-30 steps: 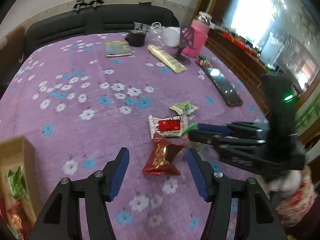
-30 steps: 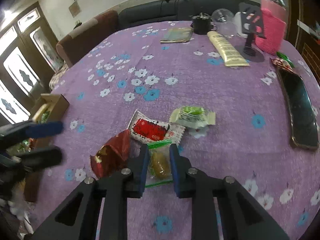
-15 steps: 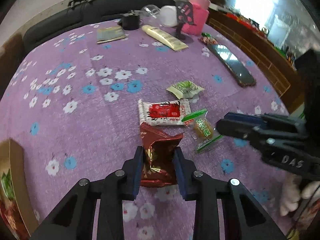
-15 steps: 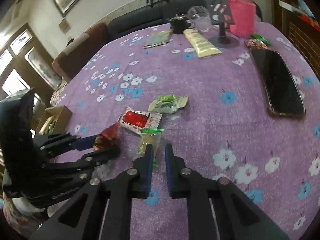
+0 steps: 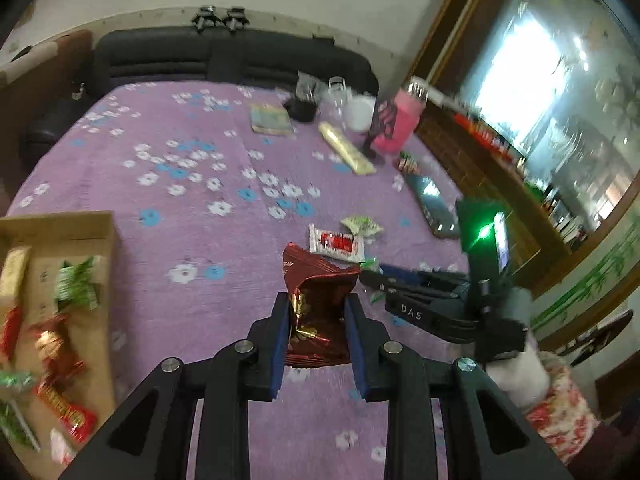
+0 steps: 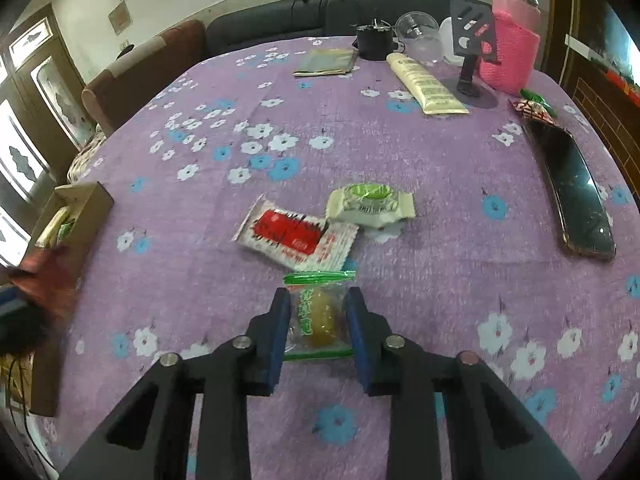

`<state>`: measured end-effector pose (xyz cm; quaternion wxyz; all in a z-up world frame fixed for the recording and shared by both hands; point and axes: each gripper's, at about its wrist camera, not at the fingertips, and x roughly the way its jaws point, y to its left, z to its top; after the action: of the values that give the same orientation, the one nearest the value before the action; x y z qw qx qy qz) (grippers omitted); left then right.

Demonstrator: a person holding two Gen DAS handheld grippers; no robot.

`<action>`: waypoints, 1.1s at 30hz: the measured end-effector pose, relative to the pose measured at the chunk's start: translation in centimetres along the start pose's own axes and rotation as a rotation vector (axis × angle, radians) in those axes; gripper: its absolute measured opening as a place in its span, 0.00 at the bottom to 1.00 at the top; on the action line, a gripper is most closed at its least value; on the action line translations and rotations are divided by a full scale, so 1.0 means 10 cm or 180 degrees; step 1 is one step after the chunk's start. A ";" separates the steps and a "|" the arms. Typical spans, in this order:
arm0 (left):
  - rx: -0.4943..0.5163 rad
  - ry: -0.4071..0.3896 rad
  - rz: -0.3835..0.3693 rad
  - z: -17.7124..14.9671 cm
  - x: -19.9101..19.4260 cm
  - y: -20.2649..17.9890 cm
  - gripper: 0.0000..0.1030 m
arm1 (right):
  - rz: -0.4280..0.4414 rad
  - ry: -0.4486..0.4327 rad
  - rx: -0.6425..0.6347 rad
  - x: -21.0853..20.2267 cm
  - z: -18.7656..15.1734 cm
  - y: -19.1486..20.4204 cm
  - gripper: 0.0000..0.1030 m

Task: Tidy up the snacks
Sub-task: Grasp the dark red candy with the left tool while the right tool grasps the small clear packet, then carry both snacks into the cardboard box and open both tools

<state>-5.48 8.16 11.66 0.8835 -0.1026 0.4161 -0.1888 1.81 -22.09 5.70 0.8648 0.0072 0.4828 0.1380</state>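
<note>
Left gripper (image 5: 316, 320): closing on the dark red foil packet (image 5: 316, 300), pads pressed against both its sides, the packet lifted off the cloth.
Right gripper (image 6: 316, 320): closing on the clear green-edged sachet (image 6: 318, 314) with a yellowish sweet inside; pads at both its edges, and I cannot tell whether it is off the cloth yet.
Progress: partway, I judge; several snacks are boxed, two are in the grippers, at least two lie loose.
Left to do: the red-and-white packet (image 6: 294, 236) at twelve o'clock just beyond the sachet, and the green-and-white wrapped cake (image 6: 370, 204) at one o'clock, touching it.
Cardboard box (image 5: 100, 240): at nine o'clock of the left gripper, open-topped, holding green wrappers, red packets and a pale bar; room remains.
Far end: a phone (image 6: 576, 196) at two o'clock, a cream tube (image 6: 426, 84) and a pink-sleeved bottle (image 6: 510, 56) near twelve; not snacks, I reckon.
</note>
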 end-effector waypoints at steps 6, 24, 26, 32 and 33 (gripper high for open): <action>-0.0177 -0.0403 -0.0111 -0.09 -0.79 0.25 0.27 | 0.0129 -0.0113 -0.0013 -0.36 -0.15 0.15 0.22; -0.0582 -0.1588 0.1211 -0.87 -2.99 1.19 0.27 | 0.1105 -0.0510 -0.0862 -1.22 -0.29 1.98 0.22; -0.0597 -0.1500 0.1319 -0.94 -2.95 1.31 0.27 | 0.1166 -0.0478 -0.0925 -1.19 -0.30 2.16 0.22; -0.0685 -0.1099 0.1307 -1.02 -2.39 1.62 0.27 | 0.1283 -0.0237 -0.1107 -0.88 -0.33 2.67 0.22; -0.0716 -0.1024 0.1241 -1.03 -2.27 1.67 0.27 | 0.1292 -0.0180 -0.1137 -0.81 -0.33 2.76 0.22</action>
<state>-22.50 32.55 15.34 0.9410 -0.1467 0.3007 0.0509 -11.31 2.06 14.72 0.8201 -0.0449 0.4151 0.3912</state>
